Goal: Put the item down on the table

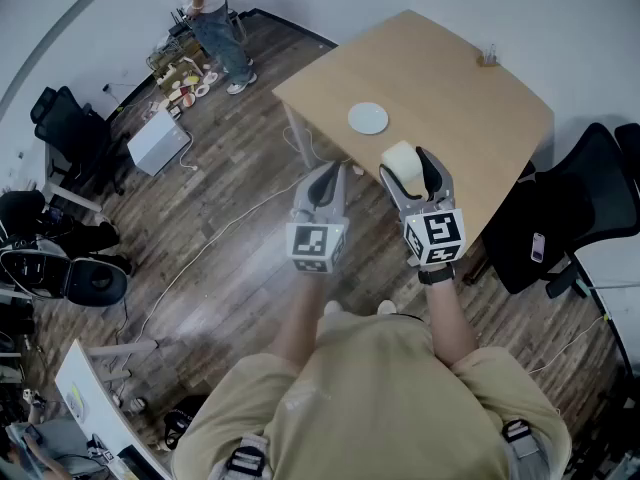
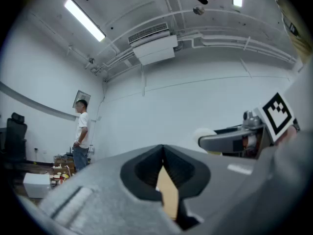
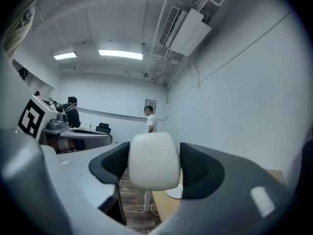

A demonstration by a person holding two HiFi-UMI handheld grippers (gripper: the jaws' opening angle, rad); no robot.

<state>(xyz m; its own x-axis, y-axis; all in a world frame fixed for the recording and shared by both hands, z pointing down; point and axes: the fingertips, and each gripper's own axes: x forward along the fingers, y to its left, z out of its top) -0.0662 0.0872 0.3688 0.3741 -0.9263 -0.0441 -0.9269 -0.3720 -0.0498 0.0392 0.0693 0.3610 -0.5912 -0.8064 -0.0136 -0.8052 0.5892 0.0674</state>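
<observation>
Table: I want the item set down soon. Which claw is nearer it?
Right. The right claw, shut on the cream item, is over the table's near edge; the left claw, shut and empty, is over the floor, short of that edge.

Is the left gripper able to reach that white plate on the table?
Probably yes. The left gripper is empty, and only bare table lies between it and the plate; its shut jaws must open first.

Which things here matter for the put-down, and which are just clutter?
Job: right gripper shut on the cream item; table.
Lying about: white plate; left gripper, shut, empty; office chair; white box on the floor.
</observation>
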